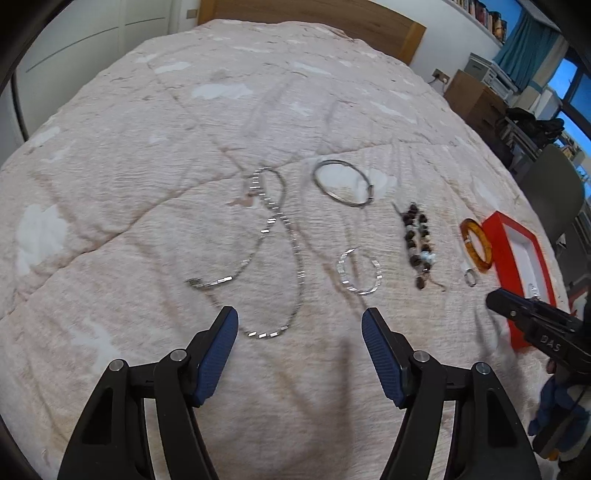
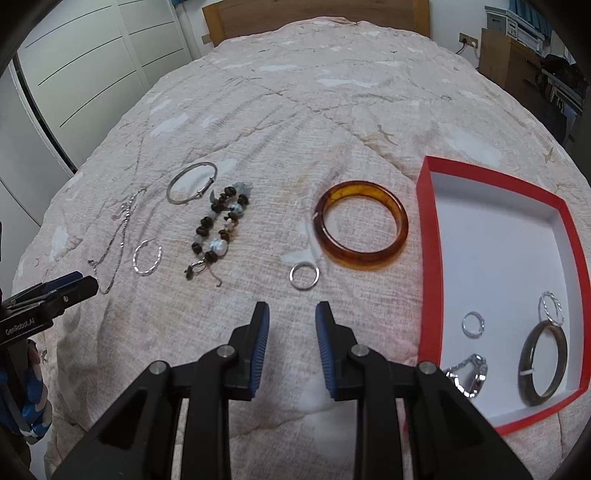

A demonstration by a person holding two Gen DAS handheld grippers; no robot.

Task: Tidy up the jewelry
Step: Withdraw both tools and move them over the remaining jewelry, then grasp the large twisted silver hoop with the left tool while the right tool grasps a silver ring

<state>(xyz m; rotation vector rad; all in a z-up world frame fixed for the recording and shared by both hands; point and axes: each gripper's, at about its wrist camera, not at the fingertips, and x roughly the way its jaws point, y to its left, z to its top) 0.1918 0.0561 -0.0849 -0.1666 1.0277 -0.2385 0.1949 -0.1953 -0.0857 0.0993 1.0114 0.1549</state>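
Jewelry lies spread on a pink quilted bed. My left gripper (image 1: 300,320) is open and empty, just short of a long silver necklace (image 1: 279,236). A small silver chain bracelet (image 1: 359,271), a silver bangle (image 1: 341,182), a dark beaded bracelet (image 1: 419,242) and an amber bangle (image 1: 476,240) lie to its right. My right gripper (image 2: 291,315) is open and empty, just short of a small silver ring (image 2: 304,276). The amber bangle (image 2: 362,230) lies beyond it. The red box (image 2: 430,236) at the right holds a dark bangle (image 2: 543,363), rings and a silver chain.
The bed (image 2: 332,122) has a wooden headboard (image 2: 314,14) at the far end. White wardrobe doors (image 2: 92,74) stand at the left. Shelves and cardboard boxes (image 1: 476,99) stand at the right. The other gripper (image 2: 51,295) shows at the left edge of the right wrist view.
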